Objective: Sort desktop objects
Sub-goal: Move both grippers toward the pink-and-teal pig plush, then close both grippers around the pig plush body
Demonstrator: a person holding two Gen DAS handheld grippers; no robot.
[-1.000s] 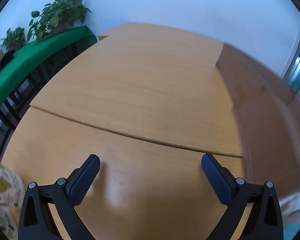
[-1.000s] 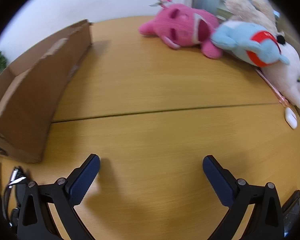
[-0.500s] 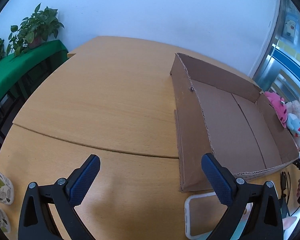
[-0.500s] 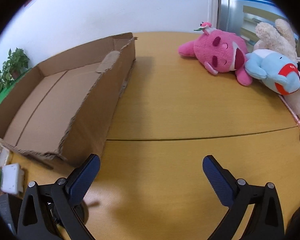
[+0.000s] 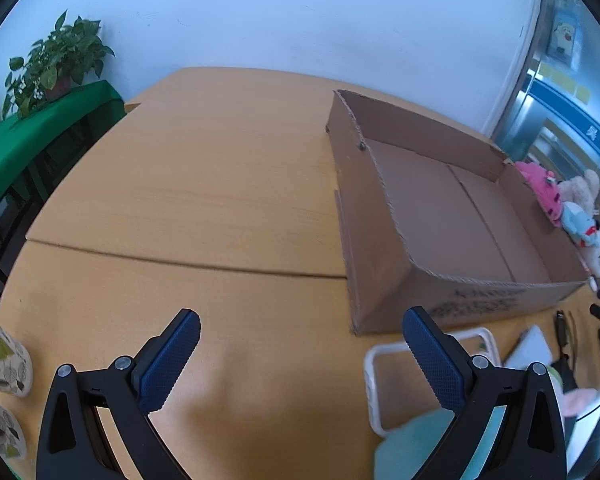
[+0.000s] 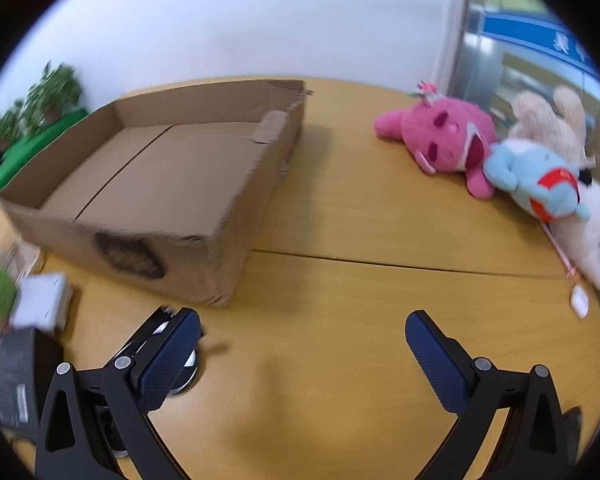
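Three plush toys sit in a pile at the far right of the worktop (image 6: pixel 340 288): pink plush (image 6: pixel 440 140), blue plush (image 6: pixel 540 184), cream plush (image 6: pixel 556 120). They touch each other and lie well apart from the cardboard box (image 6: pixel 152 176), which is open-topped and has nothing in it that I can see. My read: the box is the sort target. The plush should be light, soft and squashy, not fragile, not slippery. Best grab is a pinch on the body or a limb; fabric will compress, so close fully. The pink one lies nearest the box, probably first.

Small clutter lies in front of the box: white frame (image 5: pixel 432 360), white block (image 6: pixel 44 300), dark brick (image 6: pixel 18 380), a round black-and-white item behind the right tongs' left finger, hard to identify. These look stiff; grip across the narrow sides.

Left tongs (image 5: pixel 300 360) wide apart, holding nothing, above bare worktop. Right tongs (image 6: pixel 302 360) same: wide, nothing held.
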